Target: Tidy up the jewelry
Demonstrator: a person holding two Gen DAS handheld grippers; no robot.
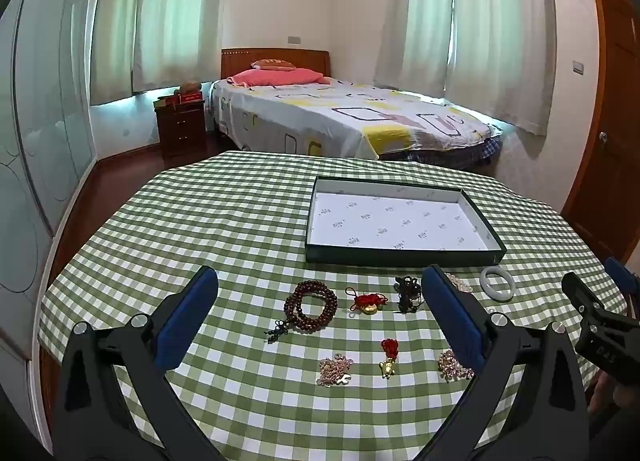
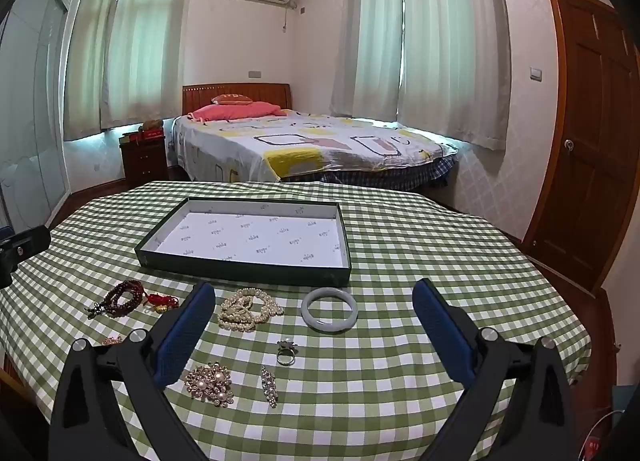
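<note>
A shallow dark green box (image 1: 400, 253) (image 2: 240, 267) with a white printed lining stands empty on the checked tablecloth. In front of it lies the jewelry: a brown bead bracelet (image 1: 311, 304) (image 2: 124, 298), a red knot charm (image 1: 367, 303), a dark bead piece (image 1: 407, 293), a red-and-gold pendant (image 1: 388, 359), two rhinestone brooches (image 1: 334, 369) (image 2: 210, 383), a pearl strand (image 2: 248, 309), a pale jade bangle (image 2: 329, 309) (image 1: 497, 283), a ring (image 2: 286, 353) and a slim brooch (image 2: 269, 385). My left gripper (image 1: 318, 289) and right gripper (image 2: 314, 301) hover open above them, holding nothing.
The round table (image 1: 240, 201) carries a green-and-white checked cloth and drops off at the front and sides. Behind it are a bed (image 1: 340, 117), a dark nightstand (image 1: 180, 129), curtained windows and a wooden door (image 2: 592, 141) at right.
</note>
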